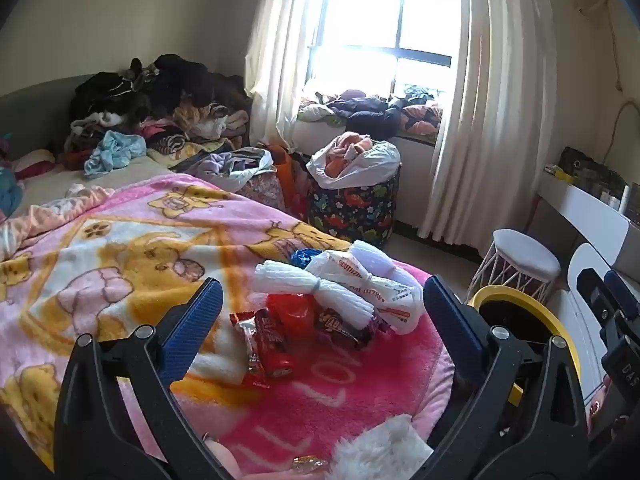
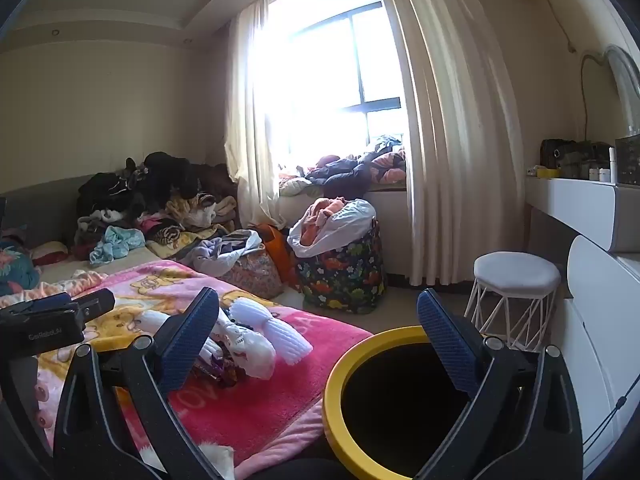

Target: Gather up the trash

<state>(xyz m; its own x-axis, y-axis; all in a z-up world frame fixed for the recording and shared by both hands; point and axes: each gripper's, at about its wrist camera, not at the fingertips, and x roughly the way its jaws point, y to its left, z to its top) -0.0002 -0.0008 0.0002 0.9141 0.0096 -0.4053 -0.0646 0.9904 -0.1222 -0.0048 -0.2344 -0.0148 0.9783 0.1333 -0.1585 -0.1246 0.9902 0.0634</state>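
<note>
Trash: we've got candy wrappers, white foam netting and a plastic bag heaped on the pink blanket, beside the yellow-rimmed bin.
Left gripper: jaws wide, empty.
Right gripper: wide, empty.
Handling: light, crinkly, slippery, we reckon; pinch a bunched fold.

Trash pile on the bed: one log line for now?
phase: approach | left gripper: open, empty | right gripper: open, empty | trash pile: on blanket | bin: beside bed
</note>
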